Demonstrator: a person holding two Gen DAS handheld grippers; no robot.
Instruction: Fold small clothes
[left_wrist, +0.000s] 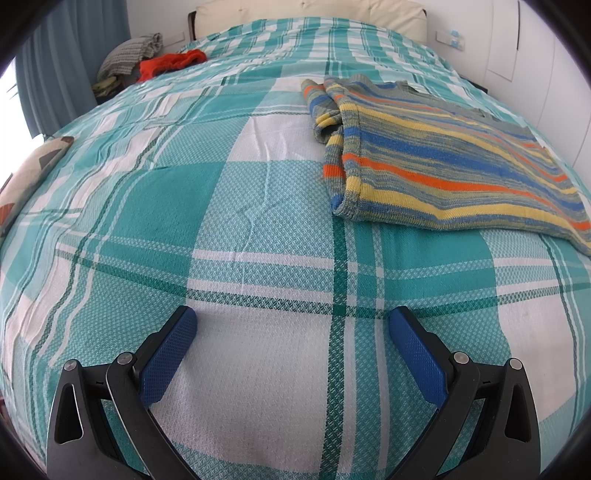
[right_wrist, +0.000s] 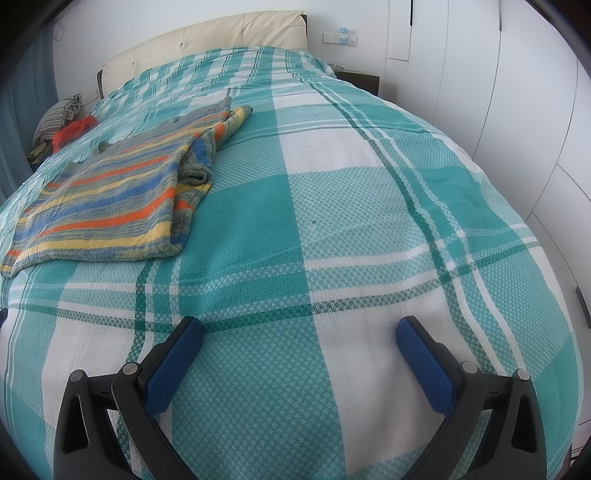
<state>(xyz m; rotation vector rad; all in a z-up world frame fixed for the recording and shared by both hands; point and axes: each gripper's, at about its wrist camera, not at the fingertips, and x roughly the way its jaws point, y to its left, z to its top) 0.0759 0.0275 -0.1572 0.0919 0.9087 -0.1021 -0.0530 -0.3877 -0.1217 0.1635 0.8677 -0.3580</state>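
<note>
A small striped knit sweater (left_wrist: 436, 155) in blue, yellow, orange and grey lies flat on the bed, at the upper right of the left wrist view. Its sleeve (left_wrist: 332, 125) is folded in along the near left side. The same sweater (right_wrist: 110, 192) shows at the left of the right wrist view, with a sleeve (right_wrist: 207, 147) lying along its right edge. My left gripper (left_wrist: 291, 321) is open and empty, hovering over the bedspread below and left of the sweater. My right gripper (right_wrist: 299, 332) is open and empty, over the bedspread to the right of the sweater.
The bed carries a teal and white plaid bedspread (left_wrist: 221, 221). A red garment (left_wrist: 170, 62) and a grey checked cloth (left_wrist: 129, 51) lie at the far left by the cream headboard (right_wrist: 207, 37). A patterned cushion (left_wrist: 26, 177) sits at the left edge. White wardrobe doors (right_wrist: 517, 110) stand on the right.
</note>
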